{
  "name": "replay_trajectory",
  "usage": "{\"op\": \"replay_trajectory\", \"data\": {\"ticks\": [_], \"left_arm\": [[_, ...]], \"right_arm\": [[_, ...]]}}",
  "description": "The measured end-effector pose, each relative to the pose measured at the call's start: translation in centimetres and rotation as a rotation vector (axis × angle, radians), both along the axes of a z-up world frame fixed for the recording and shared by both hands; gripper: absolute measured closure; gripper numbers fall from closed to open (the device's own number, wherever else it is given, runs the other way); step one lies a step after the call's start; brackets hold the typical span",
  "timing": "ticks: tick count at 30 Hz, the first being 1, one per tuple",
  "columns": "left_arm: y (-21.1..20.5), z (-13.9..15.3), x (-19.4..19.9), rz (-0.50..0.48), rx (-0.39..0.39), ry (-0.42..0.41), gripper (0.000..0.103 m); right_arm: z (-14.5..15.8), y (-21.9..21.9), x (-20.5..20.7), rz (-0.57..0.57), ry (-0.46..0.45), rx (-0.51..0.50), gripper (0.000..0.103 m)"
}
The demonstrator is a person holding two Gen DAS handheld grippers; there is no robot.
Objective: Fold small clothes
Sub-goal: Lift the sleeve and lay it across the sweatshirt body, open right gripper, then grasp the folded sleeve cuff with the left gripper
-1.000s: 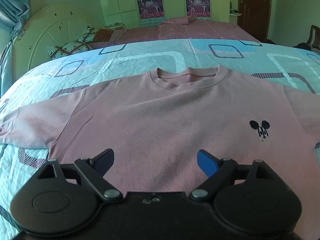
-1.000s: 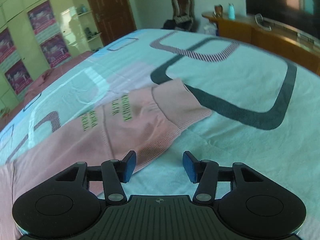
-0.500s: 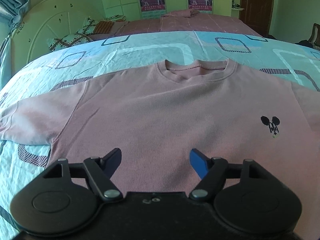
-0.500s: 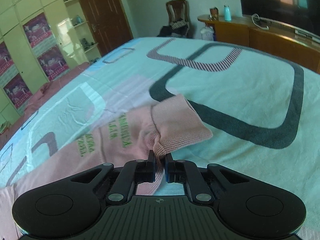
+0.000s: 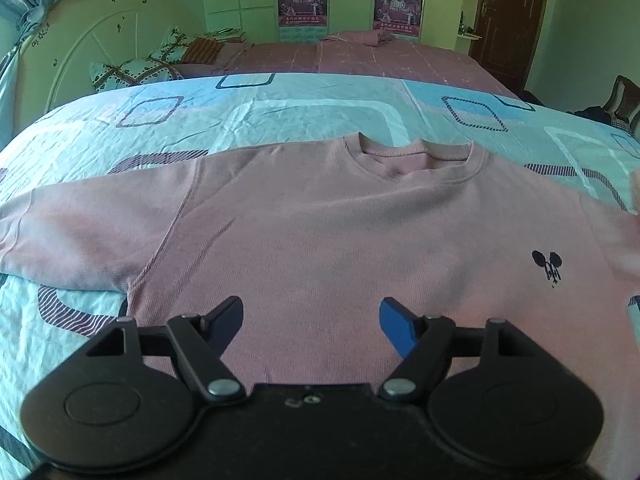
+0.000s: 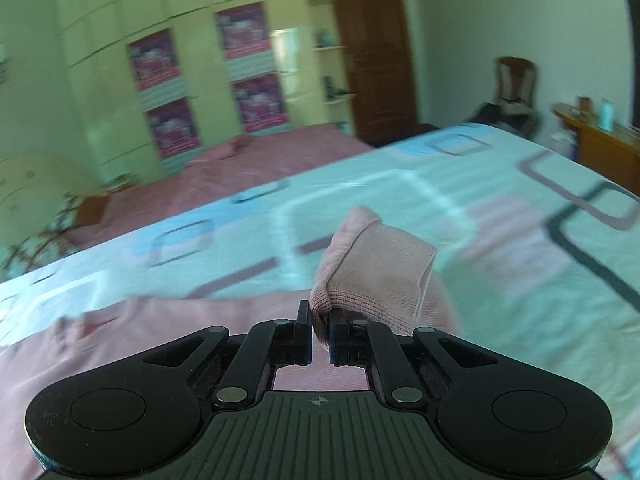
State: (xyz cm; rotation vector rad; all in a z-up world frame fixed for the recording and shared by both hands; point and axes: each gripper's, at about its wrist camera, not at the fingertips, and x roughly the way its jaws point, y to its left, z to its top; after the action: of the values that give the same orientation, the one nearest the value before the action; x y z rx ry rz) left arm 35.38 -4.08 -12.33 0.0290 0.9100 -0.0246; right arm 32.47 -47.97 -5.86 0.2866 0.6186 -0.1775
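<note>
A pink sweatshirt [image 5: 320, 224] lies flat, front up, on the bed, with a small black mouse logo [image 5: 547, 266] on the chest and its left sleeve [image 5: 72, 224] spread out. My left gripper [image 5: 311, 316] is open and empty, hovering over the lower body of the shirt. My right gripper [image 6: 320, 334] is shut on the ribbed cuff [image 6: 376, 272] of the other sleeve and holds it lifted above the bed, with the shirt body [image 6: 168, 332] below and to the left.
The bedspread [image 5: 280, 112] is light blue with rectangle patterns. A second bed with a pink cover [image 5: 360, 56] stands behind, pillows [image 5: 132, 74] and a white headboard [image 5: 88, 52] at left. A wardrobe, a brown door [image 6: 372, 52], a chair and a wooden counter [image 6: 600, 148] line the room.
My right gripper closed on the sleeve cuff, lifted it and swung left toward the shirt body. My left gripper drifted slightly over the shirt and stayed open.
</note>
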Motion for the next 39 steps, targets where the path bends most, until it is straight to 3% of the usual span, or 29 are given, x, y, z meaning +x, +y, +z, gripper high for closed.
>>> {"op": "replay_trajectory", "data": {"ticks": [4,7,12,14,16,17,25,32,37,39], "left_arm": [[2.2,0.0,0.6,-0.009,-0.036,0.014,0.030],[3.7,-0.2,1.0,-0.017,-0.061,0.027,0.030],[4.6,-0.7,1.5,-0.056,-0.116,0.046,0.028],[4.3,-0.8,1.6,-0.077,-0.130,0.039,0.024],[3.7,-0.8,1.7,-0.106,-0.141,0.034,0.023],[3.2,-0.9,1.8,-0.121,-0.144,0.033,0.023],[-1.7,-1.3,1.6,-0.278,-0.183,0.026,0.030],[-10.0,-2.6,0.3,-0.513,-0.124,0.016,0.048],[-13.5,-4.6,0.8,-0.535,-0.036,-0.003,0.057],[-13.7,-5.2,1.5,-0.522,-0.034,-0.006,0.059]], "right_arm": [[0.0,9.3,1.3,0.172,-0.006,-0.010,0.096],[-1.7,15.3,2.3,0.282,0.029,-0.008,0.096],[-5.9,21.9,3.1,0.404,0.121,-0.020,0.095],[-6.9,23.0,3.0,0.419,0.147,-0.044,0.087],[-6.9,23.0,2.8,0.429,0.133,-0.022,0.051],[-6.7,23.0,2.7,0.427,0.119,-0.018,0.046],[-4.6,19.7,-1.2,0.421,0.070,0.002,0.045],[-4.7,12.7,-3.9,0.199,0.120,-0.035,0.045],[-5.7,8.7,-5.4,0.086,0.160,-0.031,0.045],[-6.1,7.8,-5.6,0.066,0.171,-0.033,0.045]]}}
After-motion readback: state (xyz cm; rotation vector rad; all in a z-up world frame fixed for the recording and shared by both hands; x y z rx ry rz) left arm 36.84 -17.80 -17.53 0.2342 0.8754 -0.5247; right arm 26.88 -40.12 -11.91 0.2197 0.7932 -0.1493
